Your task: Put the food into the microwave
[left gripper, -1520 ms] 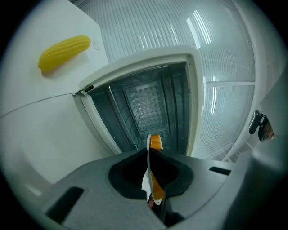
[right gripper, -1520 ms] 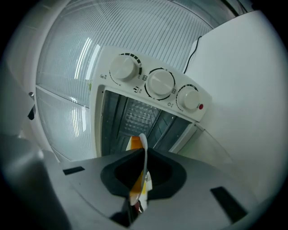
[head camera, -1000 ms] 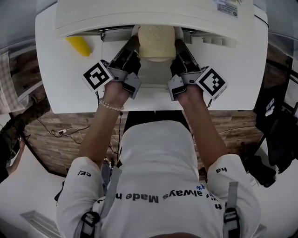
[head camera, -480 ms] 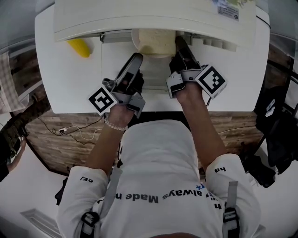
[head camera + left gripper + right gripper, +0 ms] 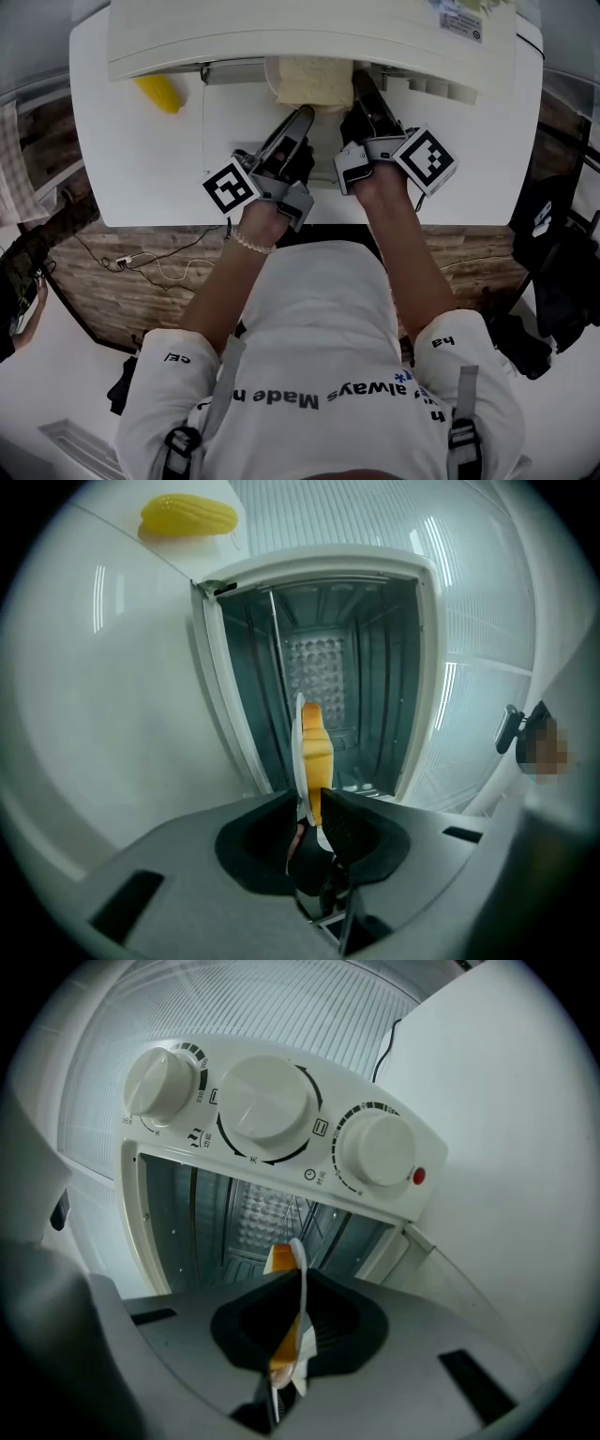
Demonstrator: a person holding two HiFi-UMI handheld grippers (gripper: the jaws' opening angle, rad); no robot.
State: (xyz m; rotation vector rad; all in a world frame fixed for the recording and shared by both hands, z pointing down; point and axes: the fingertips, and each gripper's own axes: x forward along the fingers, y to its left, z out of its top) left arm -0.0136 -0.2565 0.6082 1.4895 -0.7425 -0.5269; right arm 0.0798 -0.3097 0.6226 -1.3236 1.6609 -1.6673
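Note:
A white plate (image 5: 309, 82) with yellow-orange food (image 5: 313, 752) sits at the mouth of the white microwave (image 5: 309, 33), whose cavity (image 5: 319, 667) stands open. My left gripper (image 5: 305, 112) is at the plate's near rim. Its jaws have just been closing, and the plate (image 5: 300, 726) and food now fill the gap at the left gripper (image 5: 307, 799). My right gripper (image 5: 361, 84) is shut on the plate's right rim. In the right gripper view the plate (image 5: 300, 1260) runs edge-on through the right gripper (image 5: 300, 1283).
A yellow corn cob (image 5: 159, 92) lies on the white table (image 5: 131, 178) left of the microwave; the same corn cob (image 5: 187, 516) shows in the left gripper view. Three white knobs (image 5: 267, 1105) line the control panel. Cables (image 5: 141, 267) trail on the wooden floor.
My left gripper has let go of the plate's left side, drawn back, and swung right to the plate's near rim. The right gripper and the plate have barely moved.

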